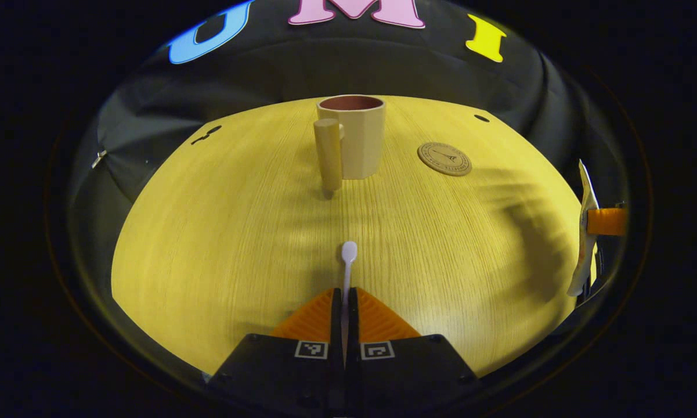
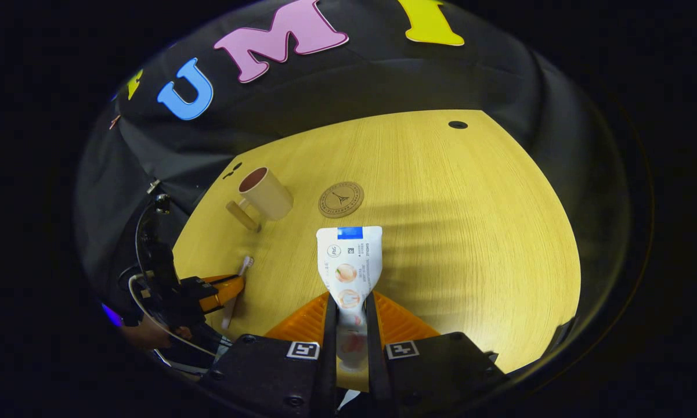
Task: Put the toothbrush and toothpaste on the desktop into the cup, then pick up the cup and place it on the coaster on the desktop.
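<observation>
In the left gripper view my left gripper is shut on a white toothbrush, whose head pokes forward over the wooden desktop. Beyond it stands a beige cup with a cylindrical handle, and a round wooden coaster lies to its right. In the right gripper view my right gripper is shut on a white toothpaste tube, held above the desktop. The cup and coaster lie ahead to the left. The left gripper with the toothbrush sits at lower left.
The black cloth wall rings the far edge of the desktop. Small dark holes mark the tabletop near its back corners. At the right rim of the left gripper view, the toothpaste tube hangs in the other gripper. A hand holds the left gripper.
</observation>
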The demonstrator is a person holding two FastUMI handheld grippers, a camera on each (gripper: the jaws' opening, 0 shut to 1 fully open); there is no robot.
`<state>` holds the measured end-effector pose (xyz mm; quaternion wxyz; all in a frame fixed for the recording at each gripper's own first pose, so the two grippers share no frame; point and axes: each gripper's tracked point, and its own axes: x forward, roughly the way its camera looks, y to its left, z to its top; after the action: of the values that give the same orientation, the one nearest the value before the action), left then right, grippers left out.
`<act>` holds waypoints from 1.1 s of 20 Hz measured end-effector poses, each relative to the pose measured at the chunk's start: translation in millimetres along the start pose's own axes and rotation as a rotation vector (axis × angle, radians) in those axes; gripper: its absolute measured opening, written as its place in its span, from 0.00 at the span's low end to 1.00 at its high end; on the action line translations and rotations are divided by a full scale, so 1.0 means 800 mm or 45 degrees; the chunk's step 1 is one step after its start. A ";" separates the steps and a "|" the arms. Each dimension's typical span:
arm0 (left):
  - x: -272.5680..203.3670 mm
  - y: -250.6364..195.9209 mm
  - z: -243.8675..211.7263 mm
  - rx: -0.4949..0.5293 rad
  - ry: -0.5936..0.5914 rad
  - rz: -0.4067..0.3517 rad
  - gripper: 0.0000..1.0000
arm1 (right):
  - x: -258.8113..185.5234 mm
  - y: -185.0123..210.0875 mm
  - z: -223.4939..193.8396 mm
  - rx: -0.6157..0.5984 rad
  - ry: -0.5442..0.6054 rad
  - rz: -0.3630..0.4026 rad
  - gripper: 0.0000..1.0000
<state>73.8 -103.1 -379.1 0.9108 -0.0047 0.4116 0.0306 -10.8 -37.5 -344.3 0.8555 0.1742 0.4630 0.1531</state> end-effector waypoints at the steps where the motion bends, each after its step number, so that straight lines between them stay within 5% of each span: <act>1: -0.001 0.000 0.002 0.011 -0.015 -0.023 0.06 | -0.001 0.006 0.006 0.007 -0.021 0.007 0.27; 7: -0.038 -0.003 0.035 -0.042 -0.138 -0.236 0.06 | -0.005 0.064 0.061 0.026 -0.208 0.099 0.27; 22: -0.202 0.095 0.139 -0.085 -0.476 -0.413 0.06 | 0.061 0.251 0.241 -0.055 -0.584 0.260 0.26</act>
<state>46.2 -31.5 -182.6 0.9635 -0.0950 0.2287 -0.1021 158.0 132.4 -193.7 0.9218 0.2321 0.2333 0.2051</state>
